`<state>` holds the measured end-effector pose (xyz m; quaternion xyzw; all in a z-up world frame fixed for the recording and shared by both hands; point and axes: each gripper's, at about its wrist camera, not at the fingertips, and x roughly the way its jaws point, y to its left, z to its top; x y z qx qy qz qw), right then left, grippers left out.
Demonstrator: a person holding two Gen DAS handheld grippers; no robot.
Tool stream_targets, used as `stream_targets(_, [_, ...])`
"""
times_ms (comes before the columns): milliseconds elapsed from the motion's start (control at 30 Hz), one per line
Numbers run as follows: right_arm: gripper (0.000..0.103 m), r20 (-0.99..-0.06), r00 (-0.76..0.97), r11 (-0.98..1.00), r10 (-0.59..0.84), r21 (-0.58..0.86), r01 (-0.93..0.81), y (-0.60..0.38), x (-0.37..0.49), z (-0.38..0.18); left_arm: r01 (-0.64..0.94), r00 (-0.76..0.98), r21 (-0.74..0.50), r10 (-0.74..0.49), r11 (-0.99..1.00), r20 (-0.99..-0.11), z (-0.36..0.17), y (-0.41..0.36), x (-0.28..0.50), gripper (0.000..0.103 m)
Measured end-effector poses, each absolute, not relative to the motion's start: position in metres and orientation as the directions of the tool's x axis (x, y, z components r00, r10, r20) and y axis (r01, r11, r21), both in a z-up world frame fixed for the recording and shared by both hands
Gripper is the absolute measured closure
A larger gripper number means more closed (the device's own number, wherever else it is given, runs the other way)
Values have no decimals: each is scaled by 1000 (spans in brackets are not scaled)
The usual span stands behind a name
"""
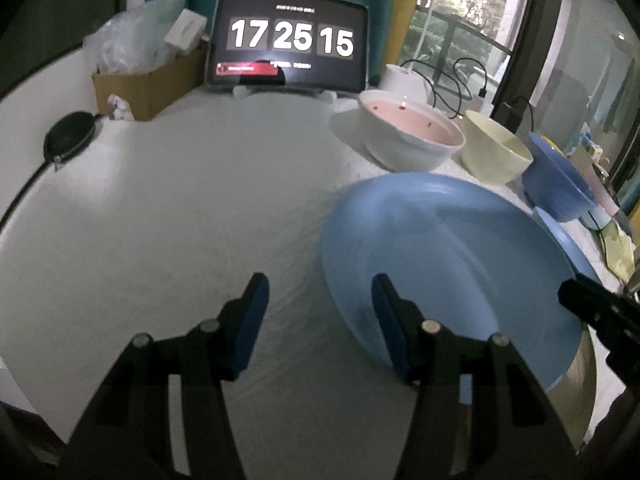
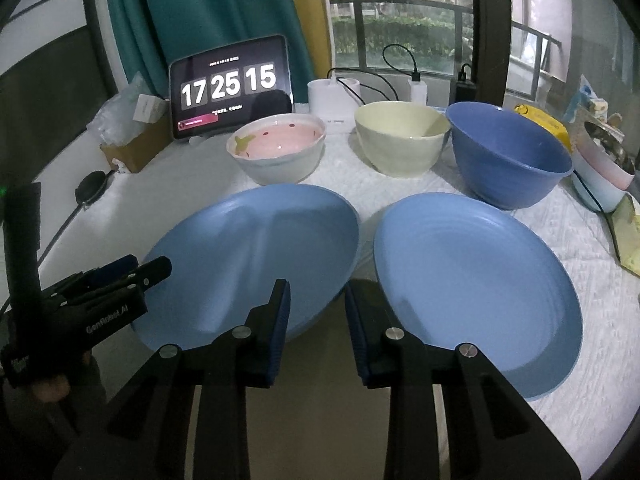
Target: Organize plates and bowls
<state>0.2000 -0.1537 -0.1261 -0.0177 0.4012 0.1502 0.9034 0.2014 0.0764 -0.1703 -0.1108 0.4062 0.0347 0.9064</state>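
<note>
Fingers of the right gripper (image 2: 316,288) at six o'clock in the right wrist view, unclenched, pads clear of everything, bracketing the near right rim of the left plate (image 2: 256,248). At eight o'clock, left gripper (image 2: 148,268) at the opposite rim of that same blue plate. Confirmed from the left wrist view: left gripper (image 1: 320,284) released, straddling the rim of the left plate (image 1: 440,260) at five o'clock, not yet pinching. Probably positioned this way to grasp the plate from both sides and lift it level. At four o'clock in the right wrist view, right plate (image 2: 472,280), flat on the white-covered table (image 1: 180,200), just beside the first and likely the base for stacking. Beyond, a row from eleven to two o'clock: pink bowl (image 2: 276,144), cream bowl (image 2: 400,140), blue bowl (image 2: 508,152), upright and unnested. Farthest, at eleven o'clock, tablet clock (image 2: 230,84).
</note>
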Motion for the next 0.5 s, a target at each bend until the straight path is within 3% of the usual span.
stream_targets(133, [73, -738, 627, 956, 248, 81, -283, -152, 202, -129, -143, 667, -187, -45, 972, -744, -172, 76, 203, 48])
stream_targets(333, [73, -745, 620, 955, 247, 81, -284, -151, 204, -130, -99, 673, -185, -71, 978, -737, -170, 68, 205, 72])
stream_targets(500, [72, -751, 614, 957, 243, 84, -276, -151, 205, -132, -90, 683, -163, -58, 983, -728, -166, 64, 204, 79])
